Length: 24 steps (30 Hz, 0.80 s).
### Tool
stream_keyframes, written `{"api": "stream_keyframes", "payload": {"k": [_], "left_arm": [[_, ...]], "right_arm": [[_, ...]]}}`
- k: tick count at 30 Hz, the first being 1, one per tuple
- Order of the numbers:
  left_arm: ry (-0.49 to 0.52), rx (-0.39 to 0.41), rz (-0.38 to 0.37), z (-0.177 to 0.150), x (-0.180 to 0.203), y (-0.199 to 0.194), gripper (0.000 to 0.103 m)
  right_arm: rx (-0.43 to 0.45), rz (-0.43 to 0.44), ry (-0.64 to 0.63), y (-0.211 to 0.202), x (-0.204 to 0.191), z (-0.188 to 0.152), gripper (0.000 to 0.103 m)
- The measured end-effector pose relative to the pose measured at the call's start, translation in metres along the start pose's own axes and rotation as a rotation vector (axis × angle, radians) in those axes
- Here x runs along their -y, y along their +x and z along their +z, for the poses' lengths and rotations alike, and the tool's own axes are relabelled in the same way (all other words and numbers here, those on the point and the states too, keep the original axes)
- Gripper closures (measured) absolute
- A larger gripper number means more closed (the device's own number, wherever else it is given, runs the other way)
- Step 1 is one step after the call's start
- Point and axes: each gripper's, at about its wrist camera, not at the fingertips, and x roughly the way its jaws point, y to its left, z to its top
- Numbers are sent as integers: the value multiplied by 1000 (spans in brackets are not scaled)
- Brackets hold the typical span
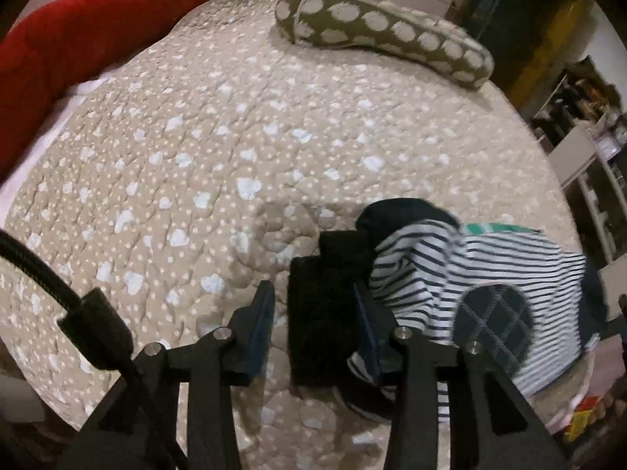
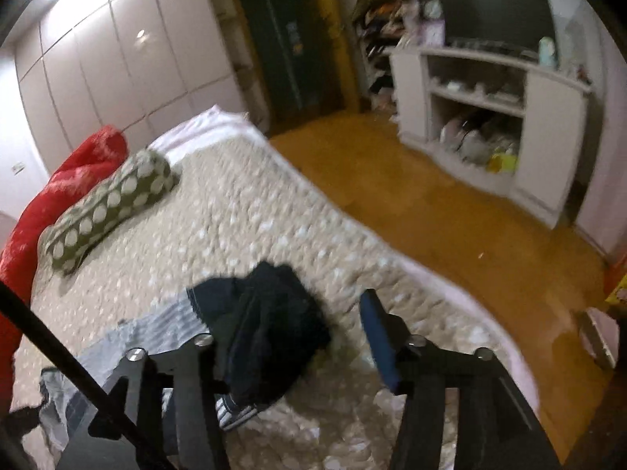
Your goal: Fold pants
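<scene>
The pants (image 1: 470, 274) are white with navy stripes, dark navy parts and a checked dark patch. They lie bunched on the beige quilt (image 1: 176, 156) near the bed's front right. My left gripper (image 1: 317, 313) straddles a dark navy fold of them. That fold rests against the right finger, with a gap to the left pad (image 1: 266, 313). In the right wrist view the pants (image 2: 266, 321) show as a dark heap with striped cloth to its left. My right gripper (image 2: 301, 333) stands open over this heap; the blue right pad (image 2: 380, 337) is clear of it and the left fingertip is hidden.
An olive pillow with white spots (image 1: 384, 31) (image 2: 109, 199) lies at the far side of the bed. A red blanket (image 1: 58, 39) (image 2: 78, 164) runs along the left. The bed edge drops to a wooden floor (image 2: 431, 215), with a white shelf unit (image 2: 490, 117) beyond.
</scene>
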Motion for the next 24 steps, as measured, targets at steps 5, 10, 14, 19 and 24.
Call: {"api": "stream_keyframes", "payload": {"k": [5,10,14,19,24], "left_arm": [[-138,67,-165,4,-34,-26,54],[-215,38,-294,23,-61,-19,42],[-219,-18,-383,40,-65,2,40],[-185,-93,-491,58,-53,29,39],[-122,-181,-545,62,-31,50,39]], "right_arm": [[17,213,-152,-30,-63,-6,33],[-139,543,-421,-37,-162,-61,30],[-197,673,-658,-47,-235,-123,30],[-150,658,-843,-48,-283,-173,30],[-144,621,-894,-37,-295,-198,30]]}}
